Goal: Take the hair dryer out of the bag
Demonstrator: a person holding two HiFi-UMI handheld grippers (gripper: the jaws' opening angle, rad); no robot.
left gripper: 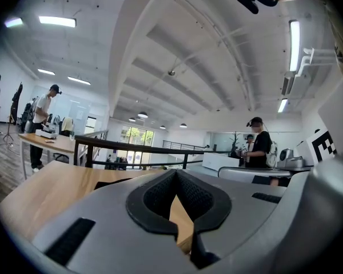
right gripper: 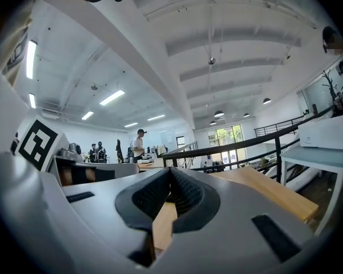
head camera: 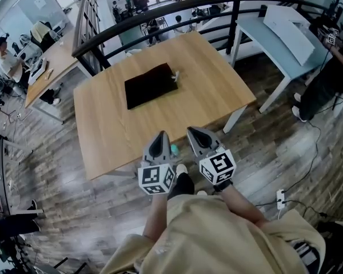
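The left hand-held gripper [head camera: 159,140] and right hand-held gripper [head camera: 196,136], both pressed together and empty, hang near the worktop [head camera: 217,90] edge, while the bag [head camera: 151,85] lies mid-worktop, probably limp, its hair dryer unseen and probably rigid: grasp the handle.

Bag [head camera: 151,85] contents hidden, dark fabric shows nothing inside. Pale bit [head camera: 173,76] at its right edge too small to tell. Teal speck [head camera: 174,149] between left gripper [head camera: 162,136] and right gripper [head camera: 193,133]: unclear. Counter [head camera: 217,90] near edge partly covered by both. Left gripper view: bag mostly behind gripper body, only a dark strip shows.
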